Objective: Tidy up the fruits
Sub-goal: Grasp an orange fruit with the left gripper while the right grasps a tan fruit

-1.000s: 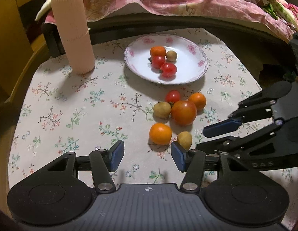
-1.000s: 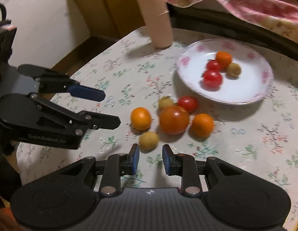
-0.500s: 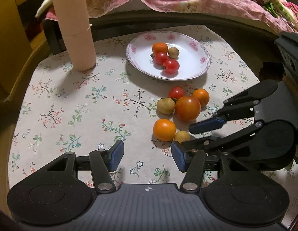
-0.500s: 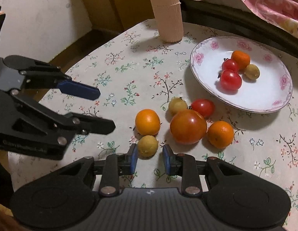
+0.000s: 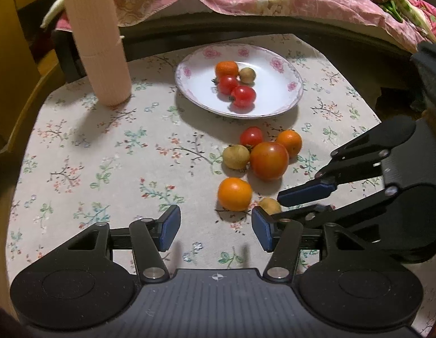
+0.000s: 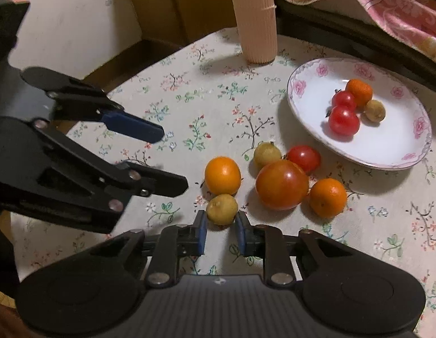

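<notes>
Right tongs (image 6: 221,232) first: a second ago we had their blue pads short of the small yellow-brown fruit (image 6: 222,209), low and centre in the right wrist view. Now the pads sit on either side of it, drawn in as tight as they go, and we read that as a clamp on the fruit, which is still down on the worktop (image 6: 189,107). Our judgement: the pick is made and a lift toward the plate (image 6: 415,152) comes next.

Left tongs (image 5: 215,226) hang at the bottom of their own view, jaws apart with only cloth between them, much as they stood a second ago.

Just beyond the clamped fruit we have an orange (image 6: 222,175), matte and faintly dimpled. To its right sit a big glossy tomato (image 6: 281,184), round and blushing orange to red, a second orange (image 6: 327,197) beside it, and behind them another dull yellow fruit (image 6: 267,153) and a shiny cherry tomato (image 6: 303,157). All six are loose on a floral printed cloth that looks soft and flat.

Further off, at the right of the frame, the glazed white plate with pink roses on its rim already carries two cherry tomatoes, one orange and one yellow fruit, bunched together. Top centre stands a ribbed, pale pink cylinder (image 6: 253,14), upright. Behind it, upper right, lies a pink quilted bedcover (image 6: 387,2).
</notes>
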Available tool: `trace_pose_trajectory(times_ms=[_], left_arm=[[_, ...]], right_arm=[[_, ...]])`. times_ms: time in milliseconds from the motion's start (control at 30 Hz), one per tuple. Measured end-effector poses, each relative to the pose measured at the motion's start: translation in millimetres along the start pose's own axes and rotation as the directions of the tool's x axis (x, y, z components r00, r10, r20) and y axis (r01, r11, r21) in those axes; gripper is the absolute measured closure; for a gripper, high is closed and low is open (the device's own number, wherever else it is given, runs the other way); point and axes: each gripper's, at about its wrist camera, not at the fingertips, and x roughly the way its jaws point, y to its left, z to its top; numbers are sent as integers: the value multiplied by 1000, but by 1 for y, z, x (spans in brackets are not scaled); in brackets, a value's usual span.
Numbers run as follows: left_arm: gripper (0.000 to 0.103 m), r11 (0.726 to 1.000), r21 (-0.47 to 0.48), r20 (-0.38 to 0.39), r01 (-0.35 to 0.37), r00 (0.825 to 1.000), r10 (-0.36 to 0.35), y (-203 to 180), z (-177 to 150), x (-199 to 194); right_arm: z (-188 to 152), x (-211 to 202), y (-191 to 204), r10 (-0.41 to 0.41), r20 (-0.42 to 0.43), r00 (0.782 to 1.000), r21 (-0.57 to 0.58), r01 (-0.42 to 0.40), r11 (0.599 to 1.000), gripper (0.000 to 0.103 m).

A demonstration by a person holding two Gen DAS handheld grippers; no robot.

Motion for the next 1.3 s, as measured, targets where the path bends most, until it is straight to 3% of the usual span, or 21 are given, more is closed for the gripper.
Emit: trace_pose_trajectory(times_ms=[200, 433, 533, 600, 667, 733, 833, 1133, 1300], left_arm=[[40, 999, 47, -19, 14, 1000, -13, -17, 4, 20], [42, 999, 50, -33, -2, 999, 4, -24, 12, 45], [45, 999, 43, -41, -14, 999, 16, -22, 10, 48], [58, 999, 38, -46, -11, 999, 13, -20, 10, 47], [62, 999, 48, -45, -18, 999, 20, -20, 10, 45], [62, 998, 54, -45, -20, 999, 22, -21, 9, 44], [62, 997, 67, -40, -24, 999, 27, -22, 8, 40], [61, 996, 86, -44, -26, 999, 29, -21, 1, 37], [55, 994, 105, -49, -30, 998, 36, -23, -2, 39]], right_arm=[[-9, -20, -10, 0, -6, 1000, 23, 0, 1000, 89], [-19, -24, -17, 17, -32, 999, 22, -16, 1000, 89], [-22, -24, -20, 20, -34, 999, 22, -19, 1000, 88], [-23, -25, -22, 16, -35, 999, 25, -15, 1000, 86], [-23, -25, -26, 24, -38, 999, 37, -22, 999, 83], [-22, -24, -26, 34, -46, 998, 37, -32, 999, 75], [-20, -23, -22, 41, -40, 998, 24, -40, 999, 73], [-20, -10, -20, 0, -58, 998, 8, 1, 1000, 73], [-20, -8, -19, -8, -56, 998, -3, 8, 1000, 73]])
